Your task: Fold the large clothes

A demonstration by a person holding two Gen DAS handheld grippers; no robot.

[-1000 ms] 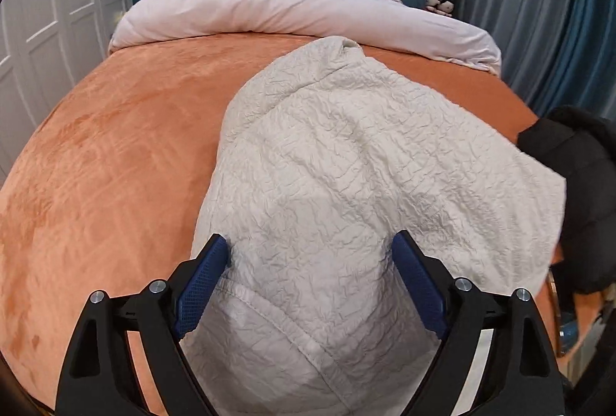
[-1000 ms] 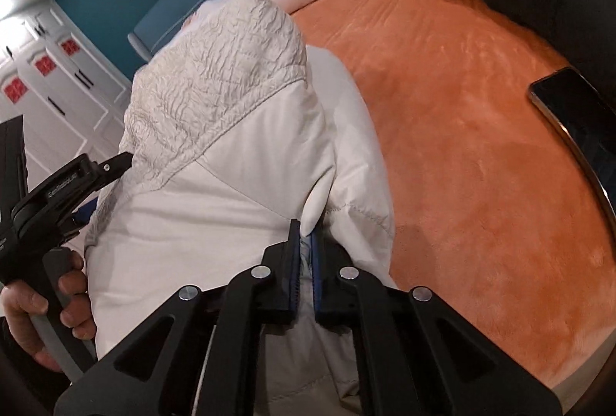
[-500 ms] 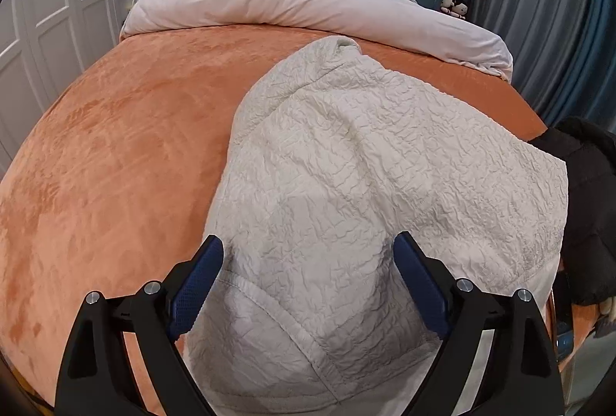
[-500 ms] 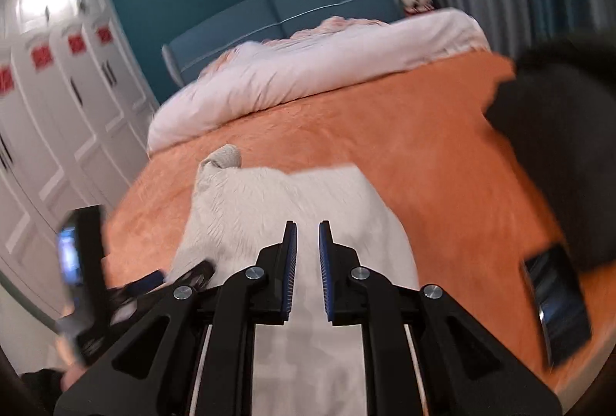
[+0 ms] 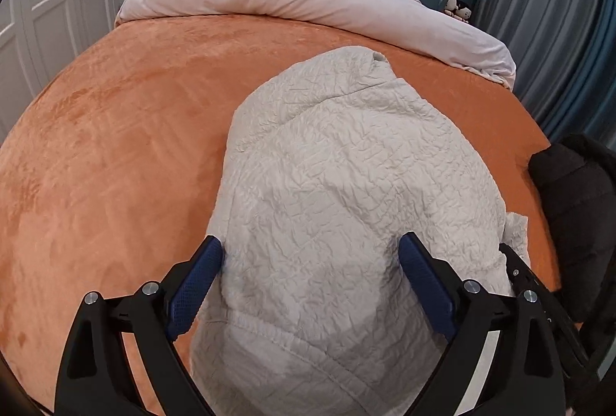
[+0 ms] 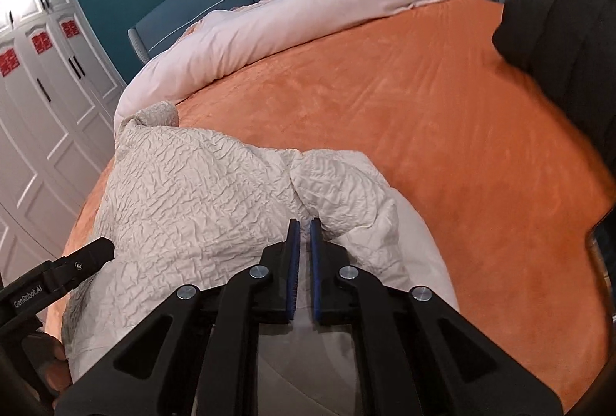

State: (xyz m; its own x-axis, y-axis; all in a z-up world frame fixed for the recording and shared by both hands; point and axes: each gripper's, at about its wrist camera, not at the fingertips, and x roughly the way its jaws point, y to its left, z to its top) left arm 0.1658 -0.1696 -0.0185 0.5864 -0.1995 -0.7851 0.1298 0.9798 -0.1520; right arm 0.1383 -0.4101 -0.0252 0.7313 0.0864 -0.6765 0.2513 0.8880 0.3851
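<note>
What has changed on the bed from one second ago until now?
The right gripper let go of the fold of the cream jacket it was pinching, pulled back, and is shut again on nothing. The released fold now lies on the jacket's right side. The left gripper, its jaws opening, drifted slightly and holds nothing. The orange bedspread, pale duvet and black garment stayed in place.

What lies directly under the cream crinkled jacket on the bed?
The cream jacket rests on the orange bedspread, which shows all around it. Whether anything else lies beneath the jacket cannot be seen: its folded layers cover that patch in both views.
</note>
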